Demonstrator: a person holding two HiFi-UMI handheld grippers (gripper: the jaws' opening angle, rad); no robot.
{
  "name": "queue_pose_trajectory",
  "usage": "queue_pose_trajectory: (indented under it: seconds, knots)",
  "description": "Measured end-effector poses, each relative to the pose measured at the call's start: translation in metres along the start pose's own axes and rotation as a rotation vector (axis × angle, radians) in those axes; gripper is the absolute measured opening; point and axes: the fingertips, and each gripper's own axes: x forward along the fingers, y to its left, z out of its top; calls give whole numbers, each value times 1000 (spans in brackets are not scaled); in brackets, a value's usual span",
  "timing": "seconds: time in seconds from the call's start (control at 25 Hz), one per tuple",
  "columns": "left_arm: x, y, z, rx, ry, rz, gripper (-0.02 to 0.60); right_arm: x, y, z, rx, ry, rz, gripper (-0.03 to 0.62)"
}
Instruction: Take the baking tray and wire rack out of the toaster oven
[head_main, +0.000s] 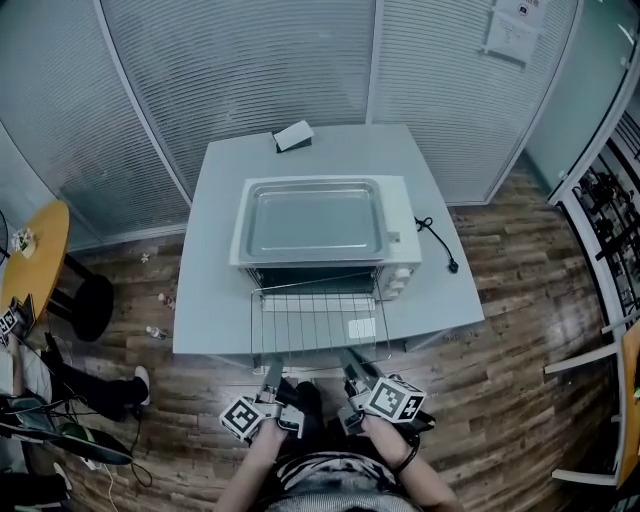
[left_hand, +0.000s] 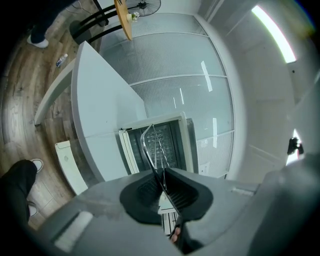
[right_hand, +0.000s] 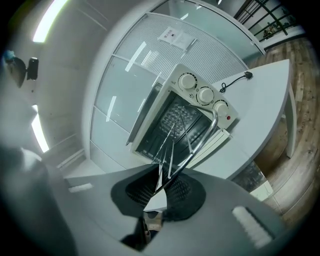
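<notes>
The left tool (head_main: 271, 374) and right tool (head_main: 352, 366) pinch the front bar of the thin chrome wire rack (head_main: 318, 322) at its 7 and 5 o'clock corners, drawn partway out of the white toaster oven (head_main: 402, 262). The shallow silver baking tray (head_main: 315, 222) lies atop it. Light, stiff, likely slick wire: paired corner grips should keep it level.

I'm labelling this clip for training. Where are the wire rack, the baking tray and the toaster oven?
wire rack (head_main: 318, 322): head view, the middle of its grid.
baking tray (head_main: 318, 220): head view, its flat floor, atop the oven.
toaster oven (head_main: 400, 225): head view, the bare right strip of its top.
</notes>
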Motion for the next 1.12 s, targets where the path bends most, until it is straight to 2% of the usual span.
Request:
queue_pose_trajectory:
  seconds: [0.16,0.6,0.88,1.12]
  knots:
    - [-20,-14,-3,31,-9,-7,9,-15,15,-5,-2,5,39,21]
    - [-51,-74,-7,111,-45,-98,9,-50,57,2,-22,-11,146,21]
    - [-42,-112,2,202,-40,-156,14,-51,79,27,-23,-34,202,21]
    - [-13,-131,14,229,-25,-186,14,-38,89,52,-25,-75,208,20]
